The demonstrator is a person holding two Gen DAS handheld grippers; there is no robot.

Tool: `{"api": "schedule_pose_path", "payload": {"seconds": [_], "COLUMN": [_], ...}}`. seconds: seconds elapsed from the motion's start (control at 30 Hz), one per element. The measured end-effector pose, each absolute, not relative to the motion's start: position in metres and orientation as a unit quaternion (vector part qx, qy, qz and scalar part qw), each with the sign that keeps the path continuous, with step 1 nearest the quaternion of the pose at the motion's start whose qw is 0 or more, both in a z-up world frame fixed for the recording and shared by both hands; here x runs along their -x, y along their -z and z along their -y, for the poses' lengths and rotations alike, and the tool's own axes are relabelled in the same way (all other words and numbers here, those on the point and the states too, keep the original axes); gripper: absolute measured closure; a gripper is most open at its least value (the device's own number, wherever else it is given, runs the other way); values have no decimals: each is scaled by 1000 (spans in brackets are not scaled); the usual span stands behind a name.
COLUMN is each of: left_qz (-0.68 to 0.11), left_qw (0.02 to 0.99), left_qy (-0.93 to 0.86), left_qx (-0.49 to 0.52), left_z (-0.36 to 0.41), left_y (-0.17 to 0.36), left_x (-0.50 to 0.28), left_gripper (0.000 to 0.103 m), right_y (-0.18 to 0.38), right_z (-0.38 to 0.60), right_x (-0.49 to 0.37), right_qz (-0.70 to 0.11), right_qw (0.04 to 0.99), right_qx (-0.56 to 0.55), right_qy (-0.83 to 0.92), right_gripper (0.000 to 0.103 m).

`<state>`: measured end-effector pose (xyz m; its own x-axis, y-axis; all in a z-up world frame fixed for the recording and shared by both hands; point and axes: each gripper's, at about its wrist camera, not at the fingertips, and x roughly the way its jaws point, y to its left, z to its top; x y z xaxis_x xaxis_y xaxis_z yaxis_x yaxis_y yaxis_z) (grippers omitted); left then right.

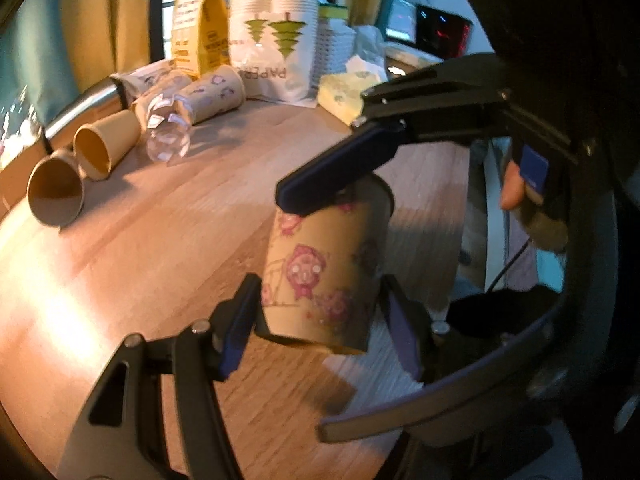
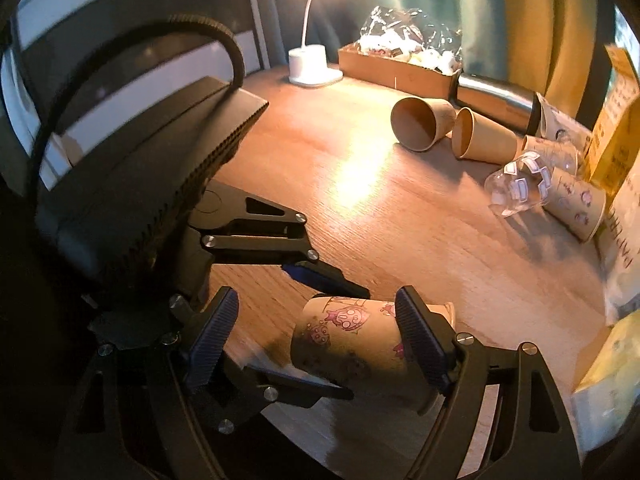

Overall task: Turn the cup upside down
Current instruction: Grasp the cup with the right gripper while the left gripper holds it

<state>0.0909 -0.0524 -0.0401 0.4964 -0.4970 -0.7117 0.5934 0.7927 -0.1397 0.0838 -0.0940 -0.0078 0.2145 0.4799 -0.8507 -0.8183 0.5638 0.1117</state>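
A tan paper cup with pink cartoon prints is held off the wooden table, tilted. In the left wrist view it sits between my left gripper's two fingers, which stand at its sides. The right gripper's dark finger lies against its upper rim. In the right wrist view the same cup lies sideways between my right gripper's fingers, the right pad pressed on its wall, and the left gripper's fingers reach it from the left. The left-hand gap is unclear.
Two plain brown cups lie on their sides at the back with a clear plastic cup, a printed cup and a steel flask. A lamp, cardboard box, yellow bag and paper-cup pack stand behind.
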Motion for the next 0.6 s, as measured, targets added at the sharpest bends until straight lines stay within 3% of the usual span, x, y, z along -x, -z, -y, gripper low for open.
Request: {"api": "schedule_pose_path", "payload": {"seconds": [0.3,0.6], "left_qz": [-391,-412], "left_qw": [873,871], "left_qy": [290,268], "left_qx": [-12,23], "left_z": [43,30], "left_y": [45,56], "left_x": [-86,-81], "left_gripper": [39,39], "right_y": [16,14], "right_z": [84,73], "right_x": [-93,-108], "right_qz": [-464,-493], "right_qw": [728,642], "right_qx": [260,336], "right_qy": [-433,-482], "right_gripper": [20,20]}}
